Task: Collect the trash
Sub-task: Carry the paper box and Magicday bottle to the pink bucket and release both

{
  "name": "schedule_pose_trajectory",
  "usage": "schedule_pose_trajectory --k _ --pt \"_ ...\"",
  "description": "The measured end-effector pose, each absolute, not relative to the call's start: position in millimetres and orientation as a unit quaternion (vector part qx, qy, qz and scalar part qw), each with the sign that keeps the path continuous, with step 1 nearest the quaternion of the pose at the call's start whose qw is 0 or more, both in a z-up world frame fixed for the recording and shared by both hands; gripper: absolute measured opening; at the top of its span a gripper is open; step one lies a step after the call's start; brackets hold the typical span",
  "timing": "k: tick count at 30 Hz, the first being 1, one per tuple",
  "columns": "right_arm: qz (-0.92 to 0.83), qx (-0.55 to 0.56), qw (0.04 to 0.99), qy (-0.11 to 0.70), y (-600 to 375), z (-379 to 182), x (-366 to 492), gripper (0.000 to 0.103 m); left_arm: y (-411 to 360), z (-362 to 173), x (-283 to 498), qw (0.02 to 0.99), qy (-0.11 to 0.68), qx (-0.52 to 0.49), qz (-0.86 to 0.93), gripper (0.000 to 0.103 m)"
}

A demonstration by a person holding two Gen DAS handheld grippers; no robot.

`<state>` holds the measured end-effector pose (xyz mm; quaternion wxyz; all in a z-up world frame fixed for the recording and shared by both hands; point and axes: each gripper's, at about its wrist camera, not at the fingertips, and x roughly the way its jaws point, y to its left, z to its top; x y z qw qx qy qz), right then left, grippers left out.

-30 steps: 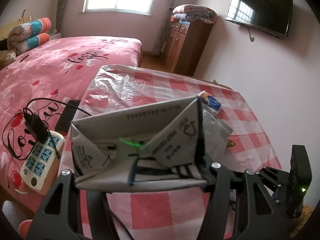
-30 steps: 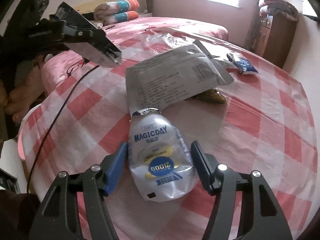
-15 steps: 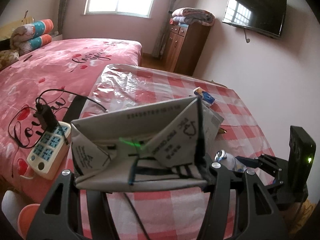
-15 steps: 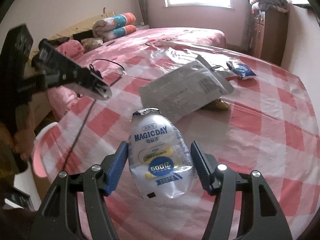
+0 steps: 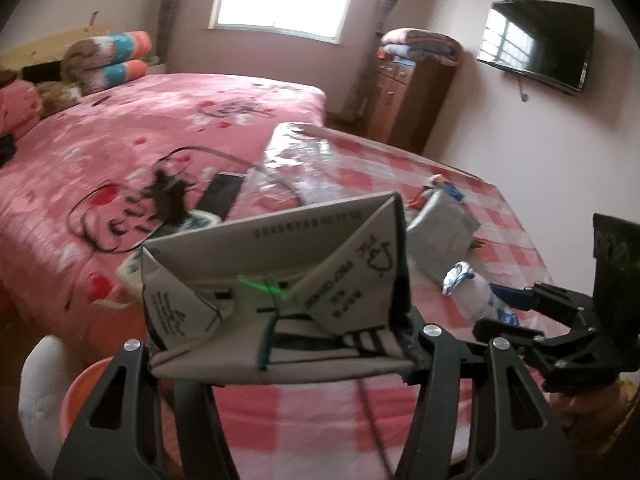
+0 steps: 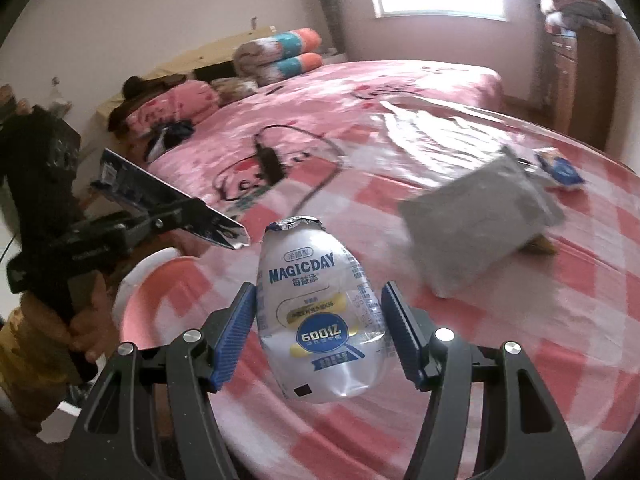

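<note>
My left gripper is shut on a flattened grey-white drink carton, held above the table's near edge. My right gripper is shut on a clear MAGICDAY bottle with torn foil at its top, lifted off the table. The bottle also shows in the left wrist view, and the carton in the right wrist view. A grey plastic pouch and a small blue snack wrapper lie on the red-checked tablecloth.
A pink basin with a white rim sits below the table's left edge, also in the left wrist view. A pink bed with a power strip and black cable lies beyond. A wooden cabinet stands far back.
Both grippers have risen and swung left with their loads. The bottle has come up off the table. The pink basin has come into view below.
</note>
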<state>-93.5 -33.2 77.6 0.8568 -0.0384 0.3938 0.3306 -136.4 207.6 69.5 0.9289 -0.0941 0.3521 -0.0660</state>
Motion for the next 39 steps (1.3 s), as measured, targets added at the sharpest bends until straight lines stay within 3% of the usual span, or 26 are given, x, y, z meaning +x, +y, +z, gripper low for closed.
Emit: schedule_pose_trajectory --k 13,28,31,33,39 --pt "0.439 -0.062 0.794 0.415 81.2 71.9 -119.2 0.065 306.0 29.6 -192.7 0.909 0.394 -0.129 0.055 0.058" --pt "0.501 -0.09 0.743 0.434 166.4 52.2 -141.5 0.065 355.0 -16.3 -214.3 0.883 0.428 -0.156 0.109 0.059" --pt "0.505 -0.077 0.735 0.445 172.6 47.0 -137.6 0.068 358.1 -22.8 -215.2 0.878 0.437 -0.157 0.112 0.059" --pt "0.508 -0.06 0.731 0.452 170.7 44.5 -133.5 0.083 358.9 -26.3 -215.5 0.875 0.445 -0.156 0.114 0.059" --pt "0.494 -0.033 0.748 0.442 151.5 53.1 -127.0 0.089 362.8 -33.2 -216.7 0.868 0.455 -0.155 0.126 0.067"
